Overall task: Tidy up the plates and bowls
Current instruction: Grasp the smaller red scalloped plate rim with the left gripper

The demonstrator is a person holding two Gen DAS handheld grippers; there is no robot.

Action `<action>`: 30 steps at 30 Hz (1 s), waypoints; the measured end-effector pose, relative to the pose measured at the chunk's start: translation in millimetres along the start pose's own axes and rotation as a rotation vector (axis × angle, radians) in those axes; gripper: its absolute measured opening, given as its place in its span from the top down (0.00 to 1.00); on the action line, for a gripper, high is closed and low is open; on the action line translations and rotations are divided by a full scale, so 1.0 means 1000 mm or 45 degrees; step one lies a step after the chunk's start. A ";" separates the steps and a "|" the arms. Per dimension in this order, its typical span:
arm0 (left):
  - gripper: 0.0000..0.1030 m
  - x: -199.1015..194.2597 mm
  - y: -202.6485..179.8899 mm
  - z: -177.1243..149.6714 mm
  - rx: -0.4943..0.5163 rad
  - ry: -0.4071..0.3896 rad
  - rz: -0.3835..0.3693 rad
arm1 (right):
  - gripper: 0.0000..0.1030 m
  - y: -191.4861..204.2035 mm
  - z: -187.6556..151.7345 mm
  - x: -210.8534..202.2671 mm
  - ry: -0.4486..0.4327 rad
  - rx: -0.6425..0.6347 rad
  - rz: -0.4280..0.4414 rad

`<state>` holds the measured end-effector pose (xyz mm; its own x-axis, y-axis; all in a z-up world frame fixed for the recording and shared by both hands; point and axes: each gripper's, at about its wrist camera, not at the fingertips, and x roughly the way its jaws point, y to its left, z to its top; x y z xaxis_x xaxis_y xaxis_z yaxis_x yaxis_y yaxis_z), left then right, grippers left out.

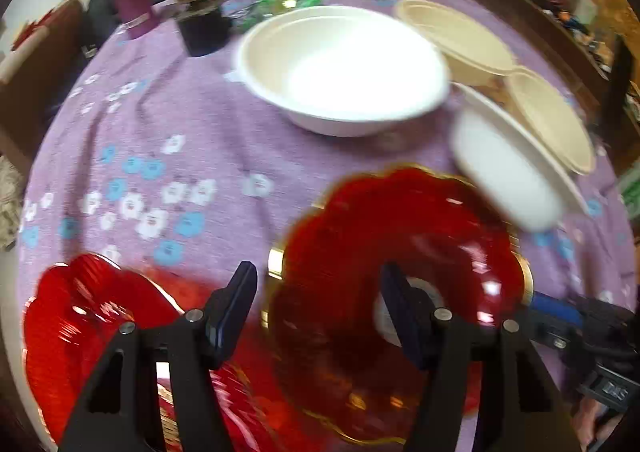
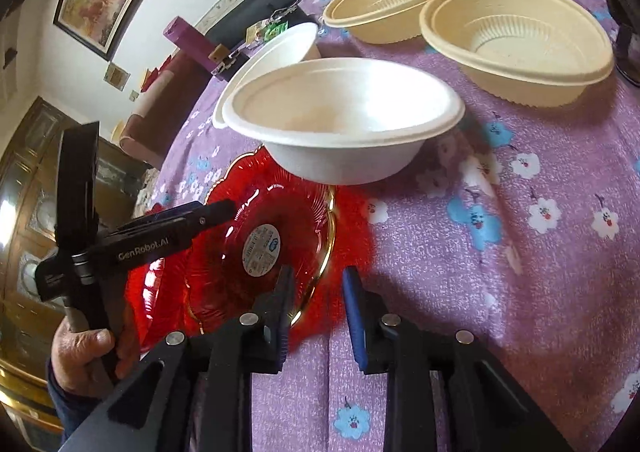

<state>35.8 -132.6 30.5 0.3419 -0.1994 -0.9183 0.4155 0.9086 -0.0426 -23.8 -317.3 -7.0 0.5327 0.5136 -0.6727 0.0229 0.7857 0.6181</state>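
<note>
Both claws stand open with nothing clamped: our right gripper [image 2: 316,316] brackets the gold rim of the upper red glass plate [image 2: 260,248], our left gripper [image 1: 320,308] straddles its far edge. Unheld, that plate could skid off the lower red plate [image 1: 80,316]. Beyond, a white bowl [image 2: 340,120] overhangs it; cream bowls [image 2: 516,40] sit farther back.

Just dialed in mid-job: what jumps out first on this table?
The glossy red plates with gold scalloped rims grab the eye, overlapping at the near edge of the purple flowered tablecloth, one bearing a round label at its centre. Just beyond them stand two white bowls, the nearer one's base beside the red plate's far rim, and farther right two cream ribbed bowls.
</note>
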 end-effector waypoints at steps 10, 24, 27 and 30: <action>0.36 -0.026 -0.071 -0.059 0.154 -0.100 -0.131 | 0.80 -0.016 -0.008 -0.044 -0.046 -0.107 -0.184; 0.23 -0.008 -0.075 -0.077 0.092 -0.210 -0.094 | 0.78 -0.043 -0.030 -0.052 -0.168 -0.135 -0.121; 0.31 -0.008 -0.072 -0.077 0.058 -0.230 -0.112 | 0.88 -0.042 -0.035 -0.045 -0.178 -0.159 -0.162; 0.51 -0.009 -0.072 -0.078 0.049 -0.244 -0.064 | 0.89 -0.038 -0.038 -0.051 -0.242 -0.185 -0.194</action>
<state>-62.7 -167.5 11.2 0.4728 -0.3136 -0.8235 0.4668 0.8818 -0.0678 -84.0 -360.6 -11.6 0.6817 0.3227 -0.6567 0.0008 0.8972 0.4417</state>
